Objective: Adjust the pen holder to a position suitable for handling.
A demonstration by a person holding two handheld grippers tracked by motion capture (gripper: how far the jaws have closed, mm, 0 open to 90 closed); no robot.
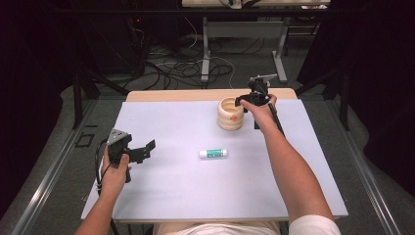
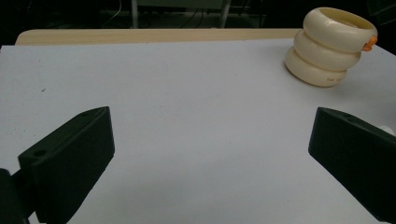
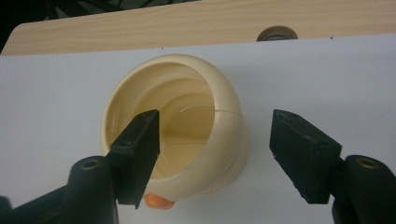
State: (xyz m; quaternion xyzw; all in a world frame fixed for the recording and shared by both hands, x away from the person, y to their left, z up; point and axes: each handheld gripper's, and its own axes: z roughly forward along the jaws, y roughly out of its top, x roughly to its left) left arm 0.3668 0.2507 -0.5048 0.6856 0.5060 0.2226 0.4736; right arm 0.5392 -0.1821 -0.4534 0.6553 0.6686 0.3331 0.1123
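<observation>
The right gripper [image 3: 212,156] straddles the near wall of the cream ribbed cup [image 1: 230,113], far on the table [image 1: 171,196], jaws half open, not yet gripping; one jaw is inside for a rim grasp. The left gripper [image 2: 210,154] idles wide open, empty.

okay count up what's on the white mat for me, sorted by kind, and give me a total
Cream ribbed cup: 1
Glue stick: 1
Total: 2 things on the white mat
</observation>
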